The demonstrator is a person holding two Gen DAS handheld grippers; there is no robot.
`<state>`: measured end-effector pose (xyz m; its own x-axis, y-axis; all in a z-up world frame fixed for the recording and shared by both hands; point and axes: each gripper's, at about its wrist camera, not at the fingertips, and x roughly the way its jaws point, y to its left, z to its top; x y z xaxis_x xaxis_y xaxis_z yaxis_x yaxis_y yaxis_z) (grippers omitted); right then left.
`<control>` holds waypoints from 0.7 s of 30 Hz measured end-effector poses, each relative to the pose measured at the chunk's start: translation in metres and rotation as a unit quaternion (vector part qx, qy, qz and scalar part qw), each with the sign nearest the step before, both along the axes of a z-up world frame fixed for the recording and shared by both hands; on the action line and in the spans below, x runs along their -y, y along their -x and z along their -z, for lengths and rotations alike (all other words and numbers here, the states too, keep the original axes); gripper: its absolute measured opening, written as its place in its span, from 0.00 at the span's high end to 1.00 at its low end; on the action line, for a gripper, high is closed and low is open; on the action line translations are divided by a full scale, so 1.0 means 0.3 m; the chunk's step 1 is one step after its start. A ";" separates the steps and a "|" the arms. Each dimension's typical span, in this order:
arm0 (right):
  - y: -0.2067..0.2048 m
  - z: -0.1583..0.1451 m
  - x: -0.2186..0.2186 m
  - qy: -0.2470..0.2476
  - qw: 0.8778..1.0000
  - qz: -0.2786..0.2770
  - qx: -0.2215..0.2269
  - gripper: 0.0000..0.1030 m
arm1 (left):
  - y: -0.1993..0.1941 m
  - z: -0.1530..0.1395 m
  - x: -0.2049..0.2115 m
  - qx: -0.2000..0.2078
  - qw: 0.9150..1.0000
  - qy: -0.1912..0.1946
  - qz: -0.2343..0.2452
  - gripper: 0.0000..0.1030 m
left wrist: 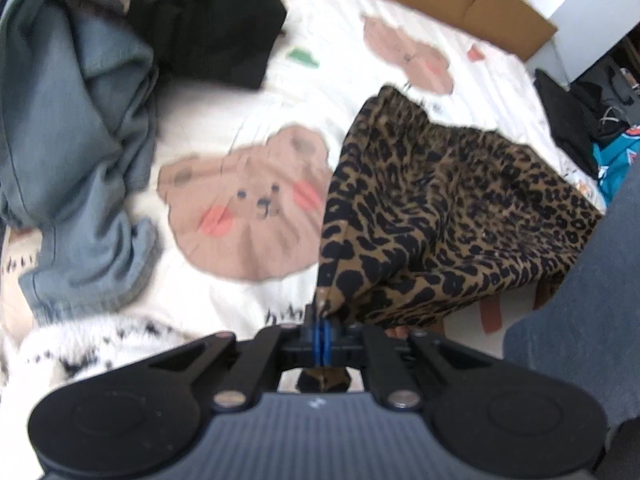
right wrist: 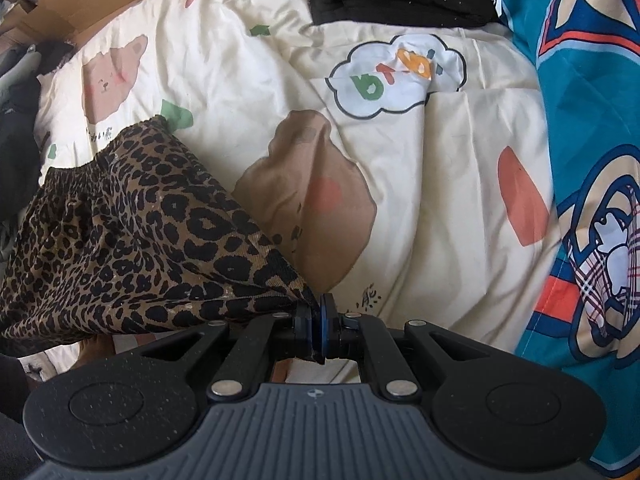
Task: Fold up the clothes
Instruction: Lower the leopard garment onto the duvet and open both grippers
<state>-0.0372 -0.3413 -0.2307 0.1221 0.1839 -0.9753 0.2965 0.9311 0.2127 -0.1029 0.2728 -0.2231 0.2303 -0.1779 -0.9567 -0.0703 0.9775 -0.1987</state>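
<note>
The bed (right wrist: pixel 440 184) under me is spread with a cream quilt printed with bears, and it is the only flat ground I have for the fold; from the left wrist view a heap of grey-blue sweatpants (left wrist: pixel 80 152) and a black garment (left wrist: pixel 208 20) crowd its far-left side, and from the right wrist view a teal printed shirt (right wrist: pixel 580 120) lies along the right edge, so the free patch is the middle, over the bear faces; the leopard-print garment (right wrist: pixel 120 236) hangs between my two hands, its gathered elastic waistband away from me and resting or nearly resting on the quilt, the near edge lifted; my left gripper (left wrist: pixel 322 336) is clamped on one near corner of that print, a tuft of cloth showing behind the blue pads, and my right gripper (right wrist: pixel 318 326) is pinched tight on the other near corner; I judge I am mid-carry, bringing the held edge over toward the waistband; to do it well I would keep both hands level with each other and equally far apart so the edge stays taut and straight, lay the cloth down onto the clear middle rather than onto the neighbouring clothes, match corner to corner before I let the pads part, and watch for the thin corners slipping out, since each grip holds very little fabric.
</note>
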 end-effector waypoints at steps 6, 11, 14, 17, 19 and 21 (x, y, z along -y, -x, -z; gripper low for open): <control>-0.005 -0.016 0.013 0.012 1.000 -0.005 0.008 0.84 | -0.021 -0.006 -0.045 -0.008 0.999 -0.013 -0.028 0.90; -0.037 -0.031 0.044 0.005 0.999 0.010 0.034 0.63 | -0.061 -0.026 -0.081 0.005 0.999 -0.020 -0.043 0.87; -0.069 -0.031 0.038 0.002 0.999 0.006 0.051 0.62 | -0.114 -0.025 -0.087 0.012 0.999 -0.028 -0.042 0.86; -0.112 -0.015 0.020 -0.003 0.998 -0.003 0.063 0.61 | -0.183 -0.028 -0.087 0.024 0.999 -0.028 -0.037 0.86; -0.142 0.003 0.006 -0.008 0.998 -0.009 0.067 0.61 | -0.229 -0.026 -0.074 0.031 0.999 -0.031 -0.024 0.86; -0.173 0.024 -0.010 -0.013 0.997 -0.015 0.070 0.61 | -0.272 -0.016 -0.062 0.035 0.999 -0.031 -0.013 0.86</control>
